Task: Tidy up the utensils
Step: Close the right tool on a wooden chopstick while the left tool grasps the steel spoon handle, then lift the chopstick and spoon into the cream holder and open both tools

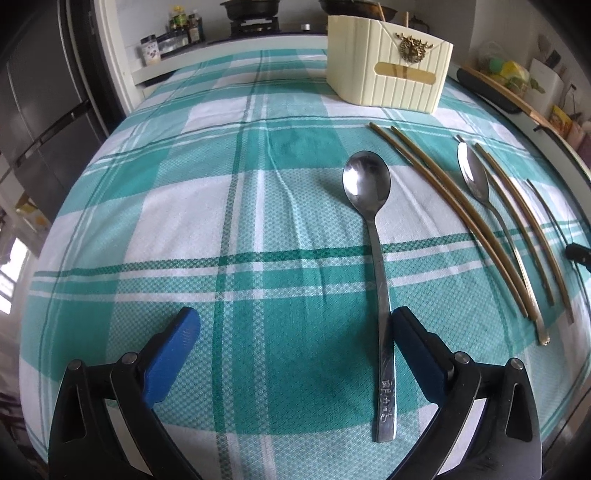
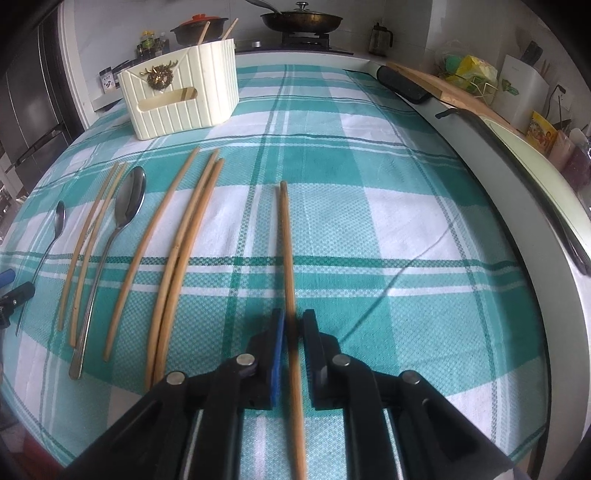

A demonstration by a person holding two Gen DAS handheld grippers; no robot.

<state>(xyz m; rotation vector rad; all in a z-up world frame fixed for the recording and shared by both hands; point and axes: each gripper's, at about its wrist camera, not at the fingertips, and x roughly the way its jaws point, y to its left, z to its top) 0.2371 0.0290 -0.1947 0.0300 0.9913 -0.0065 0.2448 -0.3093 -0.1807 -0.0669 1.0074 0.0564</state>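
A large steel spoon point(image 1: 369, 192) lies on the green checked tablecloth point(image 1: 184, 206), bowl pointing away. My left gripper point(image 1: 295, 317) stands open and wide above its handle, which runs just inside the right finger point(image 1: 413, 343). A single wooden chopstick point(image 2: 286, 240) lies lengthwise between the narrow-set jaws of my right gripper point(image 2: 293, 314); thin gaps show on both sides, so the pads do not press it. The cream utensil holder point(image 2: 181, 96) stands at the far side with two chopsticks point(image 2: 203, 31) in it.
Several more chopsticks point(image 2: 184, 240) and two spoons point(image 2: 127, 206) lie in a row between the grippers. A stove with pans point(image 2: 301, 20) sits behind the table. A raised white rim point(image 2: 517, 192) and a cutting board point(image 2: 443, 88) border the right side.
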